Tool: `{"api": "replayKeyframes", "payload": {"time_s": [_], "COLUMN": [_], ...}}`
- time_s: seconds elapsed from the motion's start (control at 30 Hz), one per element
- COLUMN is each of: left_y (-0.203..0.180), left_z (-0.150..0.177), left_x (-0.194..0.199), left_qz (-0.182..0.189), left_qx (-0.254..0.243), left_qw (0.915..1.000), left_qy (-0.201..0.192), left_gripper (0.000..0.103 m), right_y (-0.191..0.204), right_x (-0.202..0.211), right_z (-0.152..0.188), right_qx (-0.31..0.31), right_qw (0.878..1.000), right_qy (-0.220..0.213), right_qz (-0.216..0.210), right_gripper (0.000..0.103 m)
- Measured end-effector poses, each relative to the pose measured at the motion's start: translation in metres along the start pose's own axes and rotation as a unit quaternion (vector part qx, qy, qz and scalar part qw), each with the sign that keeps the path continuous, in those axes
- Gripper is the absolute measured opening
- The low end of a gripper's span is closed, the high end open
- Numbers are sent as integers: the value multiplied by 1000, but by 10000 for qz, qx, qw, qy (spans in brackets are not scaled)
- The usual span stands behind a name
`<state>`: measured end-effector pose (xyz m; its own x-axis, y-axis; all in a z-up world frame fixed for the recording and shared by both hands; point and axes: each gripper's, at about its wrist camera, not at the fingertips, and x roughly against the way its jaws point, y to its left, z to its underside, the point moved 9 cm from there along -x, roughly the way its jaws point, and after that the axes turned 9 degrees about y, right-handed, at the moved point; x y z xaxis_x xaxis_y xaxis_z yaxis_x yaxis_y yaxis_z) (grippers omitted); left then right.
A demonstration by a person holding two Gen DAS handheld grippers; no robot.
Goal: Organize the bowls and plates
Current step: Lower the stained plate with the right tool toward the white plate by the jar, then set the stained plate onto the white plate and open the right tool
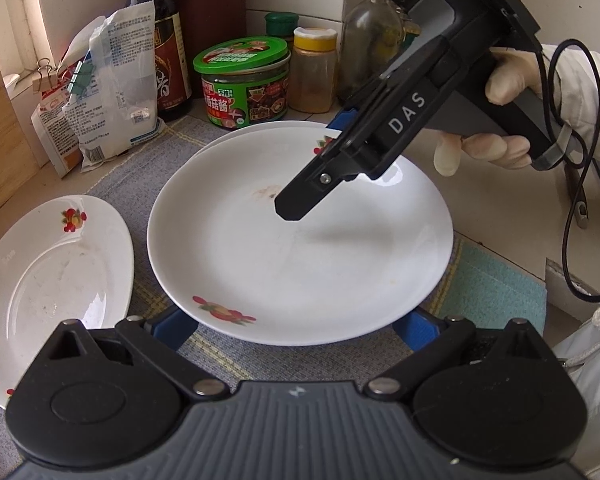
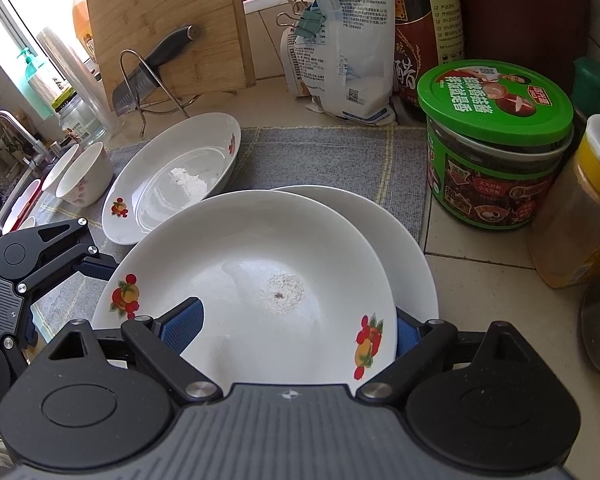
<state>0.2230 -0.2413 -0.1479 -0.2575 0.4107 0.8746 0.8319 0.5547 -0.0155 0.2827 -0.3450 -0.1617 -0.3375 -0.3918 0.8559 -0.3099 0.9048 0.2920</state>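
White porcelain top plate (image 2: 256, 280) is sitting askew on a second plate (image 2: 412, 248), on the grey mat (image 2: 320, 156). Both the right gripper (image 2: 296, 330) and left gripper (image 1: 300, 328) are gaping wide, straddling its rim, gripping nothing. Closing carelessly risks sliding it off.

A white round plate (image 2: 260, 280) with fruit decals lies atop another white plate (image 2: 400, 232). At ten o'clock lies an oval dish (image 2: 172, 184), flour inside; farther off stand two small bowls (image 2: 84, 176).

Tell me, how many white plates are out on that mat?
3: the top plate between both grippers, one plate under it, and an oval plate beside them. More could hide underneath.
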Motion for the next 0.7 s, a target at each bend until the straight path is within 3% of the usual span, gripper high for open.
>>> {"api": "replayKeyframes", "payload": {"time_s": [0.7], "left_y": [2], "left_z": [0], "left_x": [0], "left_qz": [-86], "left_qx": [-239], "left_qw": [9997], "left_qy": [8], "left_gripper": [101], "right_y": [-2], "right_x": [12], "right_z": [6], "right_qx": [-140], "right_qw": [9999], "right_qy": [-80], "right_qz": [26], "right_gripper": [96]}}
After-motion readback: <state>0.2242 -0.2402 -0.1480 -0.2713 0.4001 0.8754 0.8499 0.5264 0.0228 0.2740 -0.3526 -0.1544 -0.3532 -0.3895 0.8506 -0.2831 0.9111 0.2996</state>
